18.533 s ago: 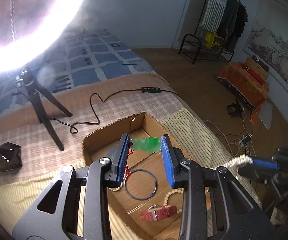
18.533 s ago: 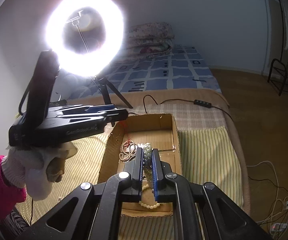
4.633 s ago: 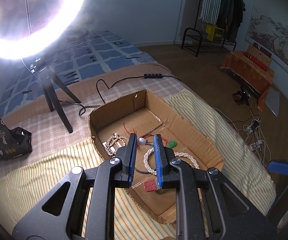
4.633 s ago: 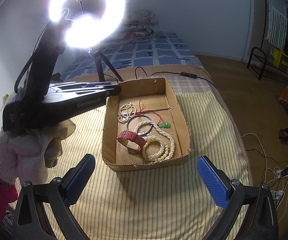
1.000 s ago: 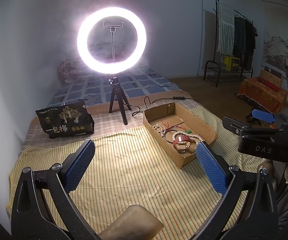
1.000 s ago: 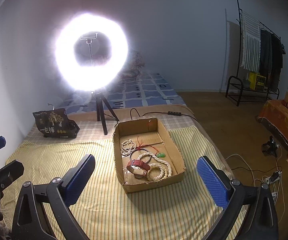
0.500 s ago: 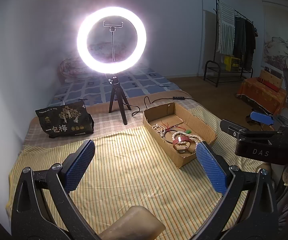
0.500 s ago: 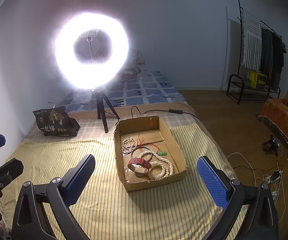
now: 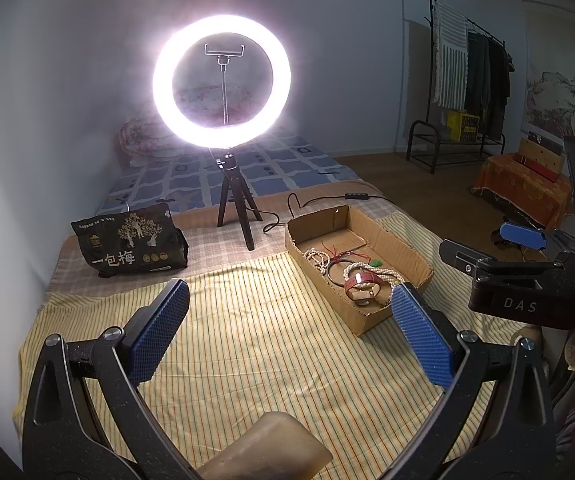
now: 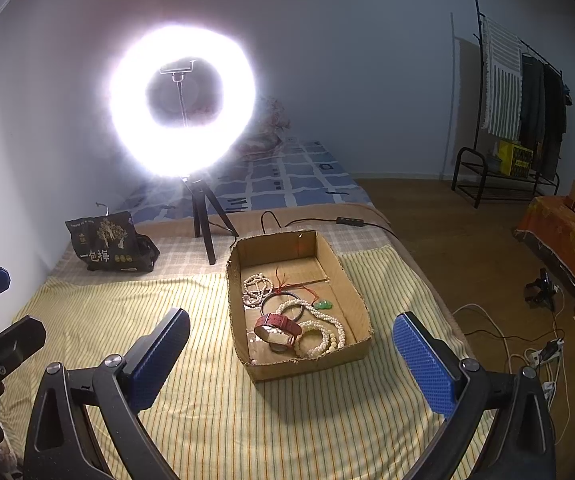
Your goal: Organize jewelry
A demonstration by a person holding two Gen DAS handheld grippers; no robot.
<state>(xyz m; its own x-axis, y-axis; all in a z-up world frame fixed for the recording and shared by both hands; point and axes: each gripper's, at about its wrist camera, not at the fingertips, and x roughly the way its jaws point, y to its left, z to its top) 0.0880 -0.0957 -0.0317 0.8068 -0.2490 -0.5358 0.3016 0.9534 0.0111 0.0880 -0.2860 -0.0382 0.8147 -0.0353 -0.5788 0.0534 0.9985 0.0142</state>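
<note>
Nearest us, low in the frame, our left gripper (image 9: 289, 330) and right gripper (image 10: 291, 354) both hang with fingers spread wide and nothing between them, above the striped yellow bedspread (image 10: 215, 408). Just past the right gripper, at centre frame, the cardboard box (image 10: 361, 304) holds all the jewelry: a red watch strap (image 10: 277, 322), pearl necklace (image 10: 329, 322), cream bead bracelet (image 10: 317, 340), dark bangle (image 10: 265, 302) and a green pendant (image 10: 323, 304) on red cord. We judge the strands light, limp and slippery (they would tangle), so we'd pinch a bunched section; the bangle is stiff, best taken across its rim. Farther back stand the ring light (image 10: 181, 100) and a black snack bag (image 10: 107, 246).
</note>
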